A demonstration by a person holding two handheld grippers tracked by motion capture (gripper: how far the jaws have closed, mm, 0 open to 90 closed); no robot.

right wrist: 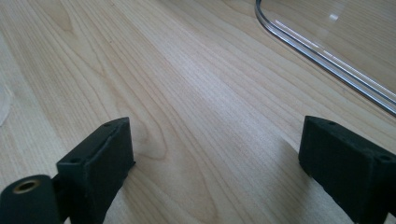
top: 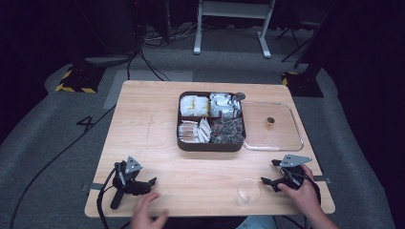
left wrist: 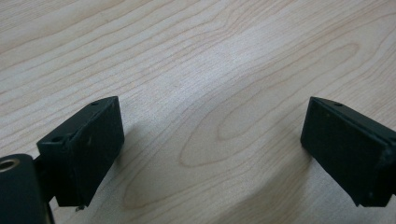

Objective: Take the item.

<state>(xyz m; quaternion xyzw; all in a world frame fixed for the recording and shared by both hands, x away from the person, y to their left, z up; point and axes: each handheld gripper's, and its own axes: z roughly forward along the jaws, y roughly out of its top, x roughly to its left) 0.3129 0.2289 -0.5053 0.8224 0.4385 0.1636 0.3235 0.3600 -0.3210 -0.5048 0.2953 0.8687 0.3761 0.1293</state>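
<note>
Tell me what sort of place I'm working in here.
Most likely a lab or recording studio, not a home: a wooden table on grey carpet, dark surroundings, floor cables, and yellow-black hazard-striped stand bases. On the table sit a compartment box of packets, its clear lid and a plastic cup.

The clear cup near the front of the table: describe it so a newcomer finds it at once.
Start at the dark four-compartment box mid-table and come toward the person's edge. The clear cup stands there alone, just left of the right gripper. It is round and see-through, unlike the flat rectangular clear lid beside the box.
</note>
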